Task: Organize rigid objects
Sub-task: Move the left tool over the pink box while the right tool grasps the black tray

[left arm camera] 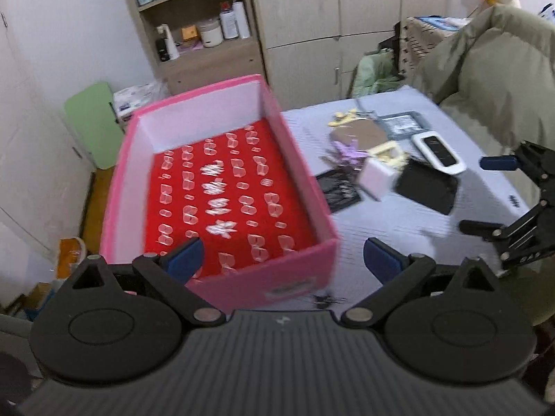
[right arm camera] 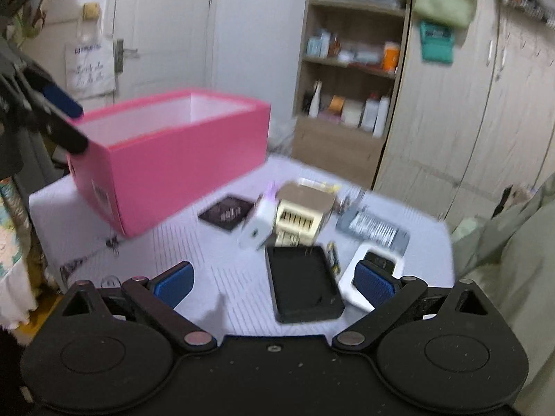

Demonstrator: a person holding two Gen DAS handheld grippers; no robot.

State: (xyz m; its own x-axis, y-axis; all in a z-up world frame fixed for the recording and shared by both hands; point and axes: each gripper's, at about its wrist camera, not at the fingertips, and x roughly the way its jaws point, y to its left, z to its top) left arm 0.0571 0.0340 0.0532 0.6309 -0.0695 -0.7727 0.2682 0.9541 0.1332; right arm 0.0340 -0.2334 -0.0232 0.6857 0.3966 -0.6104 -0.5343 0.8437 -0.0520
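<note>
Bedroom, shelf and wardrobe behind; grey bed (left arm camera: pixel 399 222) carries everything. Pink box (left arm camera: pixel 222 187) at its left edge, bare inside. Black tray (right arm camera: pixel 301 286) near my right gripper (right arm camera: pixel 274 282): looks stiff, light; pinch a rim. Left gripper (left arm camera: pixel 281 260): both jaws apart, holding nothing.

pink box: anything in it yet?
Empty. The left wrist view looks down into the pink box: only its red patterned floor shows. The loose items sit outside on the table.
</note>
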